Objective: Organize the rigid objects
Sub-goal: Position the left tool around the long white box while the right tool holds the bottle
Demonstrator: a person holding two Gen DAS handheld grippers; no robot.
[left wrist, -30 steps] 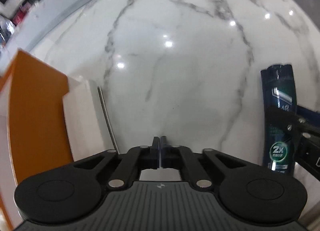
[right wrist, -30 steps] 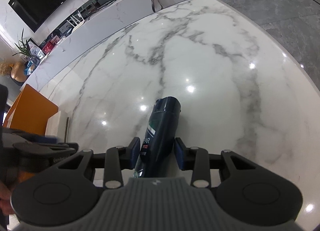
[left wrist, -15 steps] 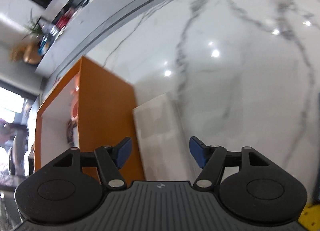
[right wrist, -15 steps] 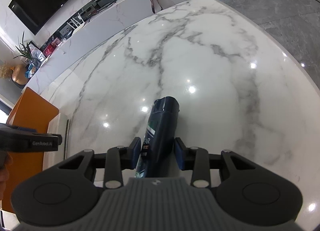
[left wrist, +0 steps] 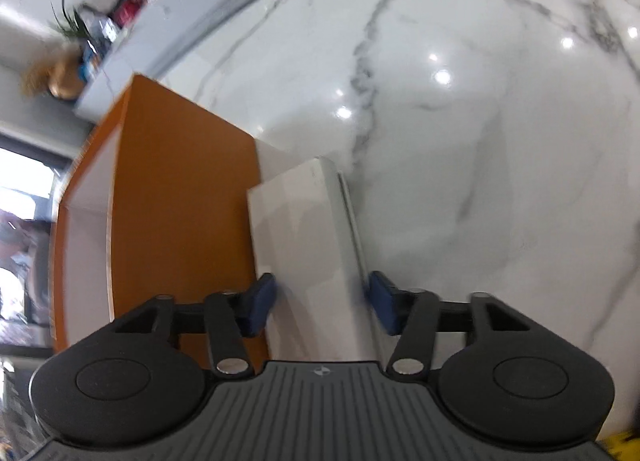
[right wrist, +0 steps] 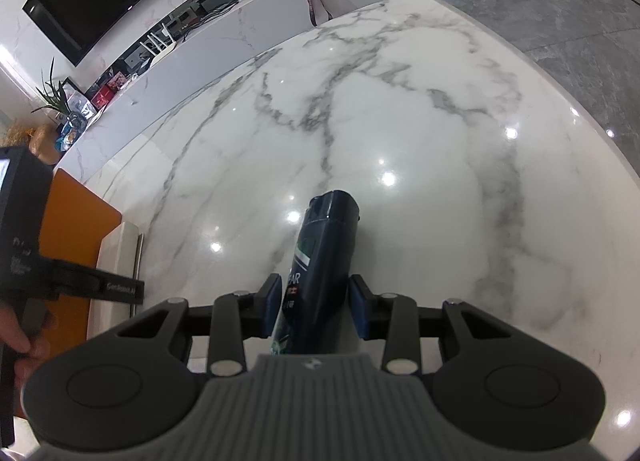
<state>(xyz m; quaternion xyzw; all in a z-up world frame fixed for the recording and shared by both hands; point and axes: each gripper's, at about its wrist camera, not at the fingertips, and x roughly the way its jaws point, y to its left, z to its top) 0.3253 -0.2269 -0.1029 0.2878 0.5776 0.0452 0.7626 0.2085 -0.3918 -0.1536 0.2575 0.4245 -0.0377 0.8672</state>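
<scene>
Here, a dark blue bottle (right wrist: 326, 261) is grasped by the right gripper (right wrist: 314, 309), the blue pads pressed against its two flanks at the label, so that it is carried with its cap end pointing away over the marble table (right wrist: 420, 133); such a hold around the middle is judged to keep the load balanced while it waits to be put away. On the label only the letters "AR" can be made out above a small red mark; the rest is hidden by the fingers or too small to be read. To the left an orange box (left wrist: 180, 197) with a white inside is stood open on the table, and a white box (left wrist: 304, 229) is set just beside its side wall, touching or nearly so. The left gripper (left wrist: 322, 305) is placed astride this white box, one pad at each long side; its jaws have just been closing around it, but a sliver of gap seems to remain on the right and a firm clamp cannot be confirmed, so the box is taken as not yet gripped. This straddling is judged to be a preparation for lifting or steadying the box. On the left gripper's body, in the right wrist view, "GenRobot.AI" is printed in white.
</scene>
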